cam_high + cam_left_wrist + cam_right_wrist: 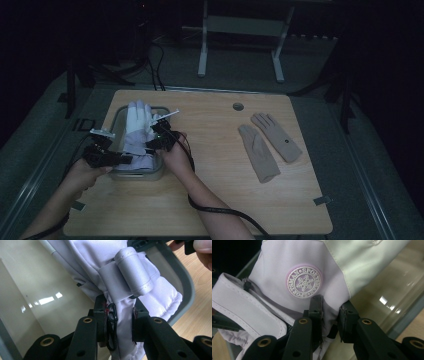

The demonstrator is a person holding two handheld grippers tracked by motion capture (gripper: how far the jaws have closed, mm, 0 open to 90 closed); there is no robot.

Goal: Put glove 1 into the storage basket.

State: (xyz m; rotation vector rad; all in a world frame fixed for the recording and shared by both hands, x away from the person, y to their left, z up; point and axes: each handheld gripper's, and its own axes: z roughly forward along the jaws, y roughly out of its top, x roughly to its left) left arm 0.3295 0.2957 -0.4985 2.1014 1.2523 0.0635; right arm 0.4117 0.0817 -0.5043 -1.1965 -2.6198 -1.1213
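Both grippers pinch one white and lilac ski glove (pixel 138 131) at its cuff: left gripper (pixel 126 159) at seven o'clock, right gripper (pixel 151 142) at four, over a clear tray (pixel 118 116) on the table's (pixel 210 150) left side.

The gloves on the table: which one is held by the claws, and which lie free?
The white and lilac ski glove, over the grey tray at left, is pinched at its cuff by the left claw and the right claw. The two beige gloves lie free at right.
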